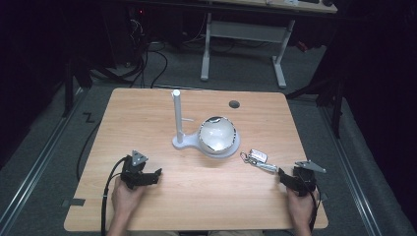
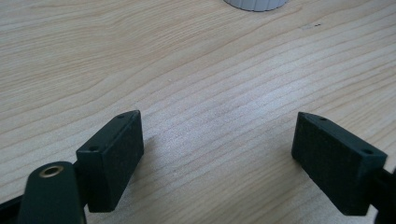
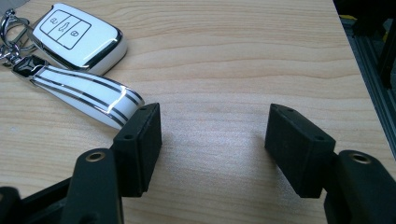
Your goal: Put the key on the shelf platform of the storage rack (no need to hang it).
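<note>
Just beside the wide-open, empty right gripper (image 3: 212, 140) lies the key fob (image 3: 77, 35); left gripper (image 2: 217, 154) gapes empty too.

I counted one car key fob (image 3: 77, 35) lying on one wooden table (image 1: 147, 123), with one white strap (image 3: 86, 93) and one metal ring (image 3: 8, 32) on it. There was one white stand (image 1: 178, 120) with a single upright post, and one shiny bowl (image 1: 218, 133) on its base. I held two grippers: my left gripper (image 1: 147, 176) and my right gripper (image 1: 287, 178).
</note>
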Tool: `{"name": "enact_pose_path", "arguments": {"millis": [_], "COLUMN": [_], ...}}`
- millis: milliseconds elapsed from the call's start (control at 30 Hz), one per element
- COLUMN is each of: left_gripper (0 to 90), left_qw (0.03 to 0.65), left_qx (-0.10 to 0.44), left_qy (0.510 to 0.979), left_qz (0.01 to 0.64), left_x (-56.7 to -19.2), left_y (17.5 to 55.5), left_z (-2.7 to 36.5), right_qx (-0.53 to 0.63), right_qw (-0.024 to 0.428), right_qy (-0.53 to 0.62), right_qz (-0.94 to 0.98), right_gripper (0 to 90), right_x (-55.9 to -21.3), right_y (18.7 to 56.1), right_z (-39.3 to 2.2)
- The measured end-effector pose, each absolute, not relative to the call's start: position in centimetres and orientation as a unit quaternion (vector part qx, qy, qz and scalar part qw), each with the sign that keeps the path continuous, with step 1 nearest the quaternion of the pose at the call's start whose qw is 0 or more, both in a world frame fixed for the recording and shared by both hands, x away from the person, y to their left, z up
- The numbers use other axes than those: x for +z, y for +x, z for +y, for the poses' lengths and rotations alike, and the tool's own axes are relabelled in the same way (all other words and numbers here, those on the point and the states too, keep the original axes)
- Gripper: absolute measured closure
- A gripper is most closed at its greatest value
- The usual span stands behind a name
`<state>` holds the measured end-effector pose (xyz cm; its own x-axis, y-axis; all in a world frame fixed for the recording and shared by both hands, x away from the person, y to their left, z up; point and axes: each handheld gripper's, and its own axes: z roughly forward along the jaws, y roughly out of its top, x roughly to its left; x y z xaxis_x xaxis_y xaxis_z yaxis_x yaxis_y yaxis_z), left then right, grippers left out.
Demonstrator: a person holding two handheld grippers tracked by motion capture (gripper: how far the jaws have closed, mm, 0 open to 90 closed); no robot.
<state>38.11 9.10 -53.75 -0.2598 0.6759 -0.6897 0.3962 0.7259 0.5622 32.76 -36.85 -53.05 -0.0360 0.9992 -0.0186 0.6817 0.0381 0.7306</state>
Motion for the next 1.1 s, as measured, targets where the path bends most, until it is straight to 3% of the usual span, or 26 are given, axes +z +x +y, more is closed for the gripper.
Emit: {"name": "enact_pose_path", "arguments": {"millis": [400, 1100], "left_gripper": [17.0, 17.3], "left_qw": [0.503, 0.504], "left_qx": [0.142, 0.146], "left_qy": [0.347, 0.347], "left_qz": [0.778, 0.778], "left_x": [-53.8, -53.81], "left_y": [38.11, 38.2], "left_z": [9.19, 9.32], "right_qx": [0.28, 0.296], "right_qw": [0.283, 0.279], "right_qy": [0.634, 0.615], "right_qz": [0.663, 0.676], "right_gripper": [37.1, 45.0], "right_x": [-53.04, -52.95], "right_y": [32.76, 32.05], "right_z": [-36.82, -36.67]}}
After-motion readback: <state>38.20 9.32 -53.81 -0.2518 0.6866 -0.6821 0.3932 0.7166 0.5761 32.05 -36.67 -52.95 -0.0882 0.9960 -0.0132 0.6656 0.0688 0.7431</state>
